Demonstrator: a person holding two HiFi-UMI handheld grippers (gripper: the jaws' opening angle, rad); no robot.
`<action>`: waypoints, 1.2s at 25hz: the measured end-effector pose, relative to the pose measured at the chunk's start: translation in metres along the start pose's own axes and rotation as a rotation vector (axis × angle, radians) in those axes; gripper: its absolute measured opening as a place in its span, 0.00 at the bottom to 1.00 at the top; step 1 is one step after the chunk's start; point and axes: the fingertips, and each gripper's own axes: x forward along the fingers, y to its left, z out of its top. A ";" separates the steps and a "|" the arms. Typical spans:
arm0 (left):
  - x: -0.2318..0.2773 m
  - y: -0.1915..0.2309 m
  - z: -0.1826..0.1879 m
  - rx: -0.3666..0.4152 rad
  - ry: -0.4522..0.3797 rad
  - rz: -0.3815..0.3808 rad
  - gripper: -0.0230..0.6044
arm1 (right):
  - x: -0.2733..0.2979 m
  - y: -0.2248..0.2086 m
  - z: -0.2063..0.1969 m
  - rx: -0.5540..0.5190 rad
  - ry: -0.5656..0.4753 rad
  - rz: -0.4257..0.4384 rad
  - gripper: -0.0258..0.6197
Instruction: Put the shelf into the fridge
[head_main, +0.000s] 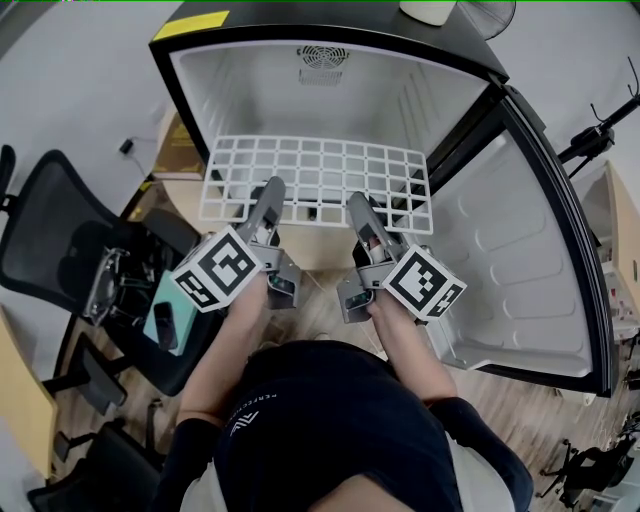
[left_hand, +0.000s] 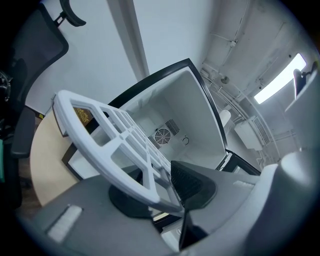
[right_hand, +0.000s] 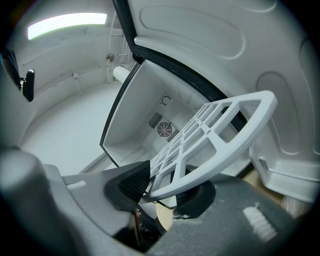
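I hold a white grid shelf (head_main: 320, 175) level in front of the open black fridge (head_main: 250, 85), with its far edge at the fridge's mouth. My left gripper (head_main: 272, 197) is shut on the near rim of the shelf left of the middle, and my right gripper (head_main: 358, 207) is shut on the same rim right of the middle. In the left gripper view the shelf (left_hand: 100, 131) runs up and left from between the black pads of the left gripper (left_hand: 161, 187). In the right gripper view the shelf (right_hand: 220, 131) slants up and right out of the right gripper (right_hand: 165, 187). The white fridge interior holds nothing; a round fan vent (right_hand: 164, 130) sits in its back wall.
The fridge door (head_main: 520, 270) stands swung open at the right, its white inner liner facing me. Black office chairs (head_main: 60, 240) crowd the left, one with a teal object (head_main: 165, 320) on its seat. A pale wooden surface (head_main: 185, 205) lies under the shelf's left side.
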 end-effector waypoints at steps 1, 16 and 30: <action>0.001 0.000 0.002 0.006 0.000 -0.002 0.24 | 0.001 0.001 0.000 0.002 0.000 0.003 0.24; 0.012 0.000 0.008 0.003 0.010 -0.015 0.25 | 0.012 0.000 0.008 -0.013 -0.005 -0.011 0.24; 0.015 0.002 0.011 0.009 0.007 -0.015 0.25 | 0.016 -0.001 0.011 0.010 -0.014 -0.021 0.24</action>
